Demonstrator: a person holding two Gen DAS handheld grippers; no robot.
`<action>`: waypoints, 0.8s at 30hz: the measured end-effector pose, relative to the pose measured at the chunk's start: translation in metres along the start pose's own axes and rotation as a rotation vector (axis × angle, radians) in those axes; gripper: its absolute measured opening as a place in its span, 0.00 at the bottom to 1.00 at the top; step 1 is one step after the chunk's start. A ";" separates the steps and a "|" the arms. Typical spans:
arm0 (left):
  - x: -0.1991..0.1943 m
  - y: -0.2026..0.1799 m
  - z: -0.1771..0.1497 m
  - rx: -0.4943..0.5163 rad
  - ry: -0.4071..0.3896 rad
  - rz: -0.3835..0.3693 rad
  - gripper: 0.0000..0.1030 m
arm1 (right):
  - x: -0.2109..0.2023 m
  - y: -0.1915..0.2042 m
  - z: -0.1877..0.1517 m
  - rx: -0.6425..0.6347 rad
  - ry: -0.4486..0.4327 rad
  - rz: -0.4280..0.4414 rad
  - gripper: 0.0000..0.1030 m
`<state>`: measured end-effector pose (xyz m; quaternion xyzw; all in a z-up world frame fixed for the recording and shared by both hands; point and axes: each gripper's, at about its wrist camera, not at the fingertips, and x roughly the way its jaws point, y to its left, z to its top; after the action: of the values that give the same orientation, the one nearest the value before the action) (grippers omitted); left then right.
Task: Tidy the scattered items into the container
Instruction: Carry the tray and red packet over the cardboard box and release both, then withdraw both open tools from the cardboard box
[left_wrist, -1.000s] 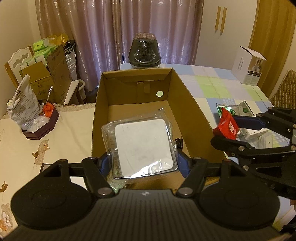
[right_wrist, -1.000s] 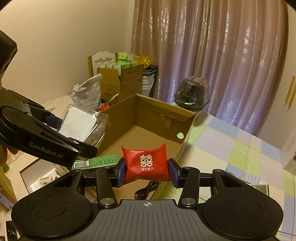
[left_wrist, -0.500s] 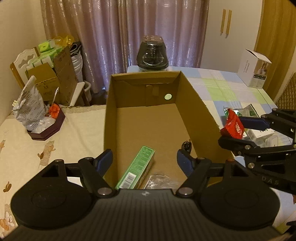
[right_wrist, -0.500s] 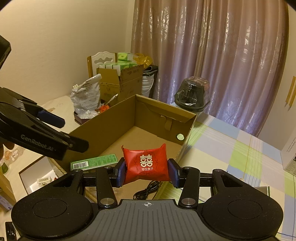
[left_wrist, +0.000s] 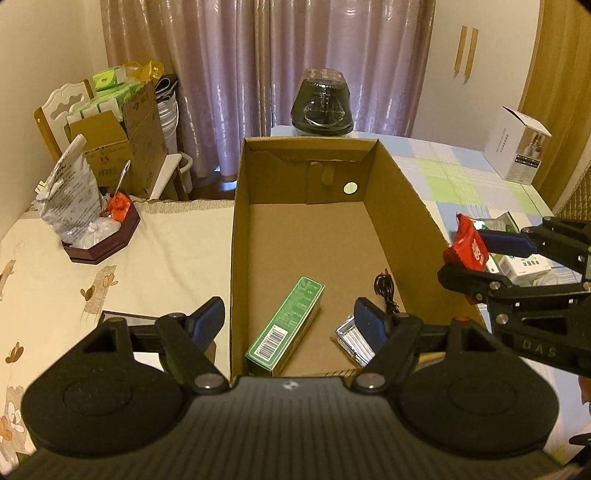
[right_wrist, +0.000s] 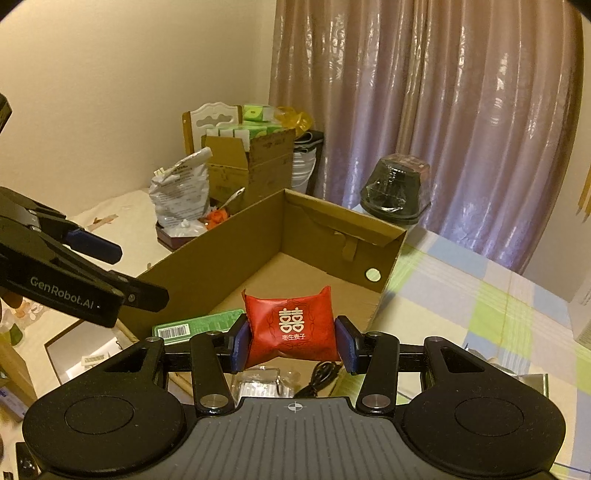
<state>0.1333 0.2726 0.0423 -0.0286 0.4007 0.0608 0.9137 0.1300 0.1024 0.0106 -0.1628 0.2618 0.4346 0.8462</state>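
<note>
Red packet (right_wrist: 292, 326); green box (left_wrist: 285, 325)

Left wrist view down into cardboard box (left_wrist: 306, 236), right wrist view alongside, both sharing it

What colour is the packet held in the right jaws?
Red packet with white symbol, clearest in the right wrist view.

A table carries everything, with a cream floral cloth (left_wrist: 155, 251) on one part and a checked cloth (left_wrist: 458, 177) in blue, green and white on the other. The open cardboard box (left_wrist: 402, 221) stands at the centre. At 10 o'clock from it, a dark tray (left_wrist: 110, 243) with a crumpled bag sits on the cream cloth. At 12 o'clock, just behind the box, stands a dark wrapped object (left_wrist: 321, 107). At 2 o'clock, well apart, a white carton (left_wrist: 517, 147) stands on the checked cloth
</note>
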 end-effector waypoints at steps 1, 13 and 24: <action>0.000 0.000 0.000 -0.001 0.000 0.000 0.71 | 0.001 0.000 0.000 -0.001 -0.003 0.009 0.49; -0.001 0.004 -0.003 -0.011 0.004 0.009 0.71 | 0.002 -0.005 -0.001 -0.003 -0.018 0.022 0.91; -0.003 -0.006 -0.004 -0.001 0.006 0.000 0.71 | -0.010 -0.011 -0.009 0.017 -0.006 0.010 0.91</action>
<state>0.1293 0.2661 0.0418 -0.0293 0.4034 0.0610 0.9125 0.1319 0.0850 0.0100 -0.1529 0.2638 0.4372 0.8461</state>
